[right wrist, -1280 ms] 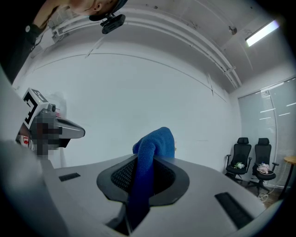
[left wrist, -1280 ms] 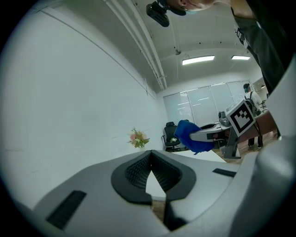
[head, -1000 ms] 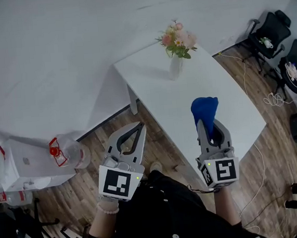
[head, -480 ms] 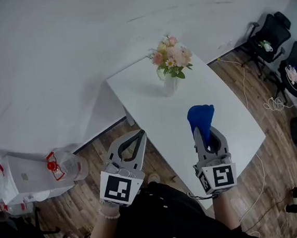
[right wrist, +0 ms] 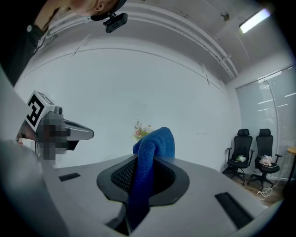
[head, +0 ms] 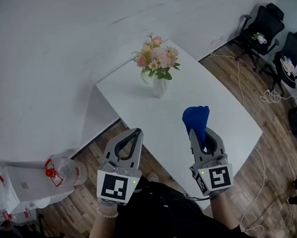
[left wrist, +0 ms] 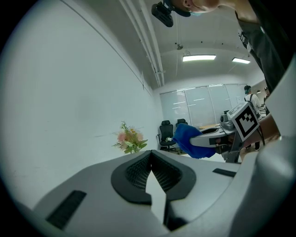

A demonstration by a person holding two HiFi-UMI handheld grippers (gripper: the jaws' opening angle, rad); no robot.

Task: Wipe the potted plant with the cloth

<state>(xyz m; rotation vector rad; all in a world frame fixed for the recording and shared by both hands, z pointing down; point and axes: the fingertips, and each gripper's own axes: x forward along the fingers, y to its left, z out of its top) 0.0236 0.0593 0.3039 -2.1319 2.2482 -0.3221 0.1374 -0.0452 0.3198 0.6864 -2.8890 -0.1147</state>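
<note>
Blue terry cloth (head: 195,117), bunched, is clamped between the jaws of my right gripper (head: 202,134), with a fold standing up past the tips. The jaws of my left gripper (head: 137,133) are pressed together with nothing in them. It is held beside the right one, off the near left edge of the white rectangular table (head: 214,96).

At the table's far end stands the potted plant (head: 157,70), pink and yellow flowers with green leaves in a pale vase. Cloth and plant are well apart, no contact.

My reading: the cloth is in hand but wiping has not begun. What's left is carrying the cloth across to the leaves and vase, then wiping.
</note>
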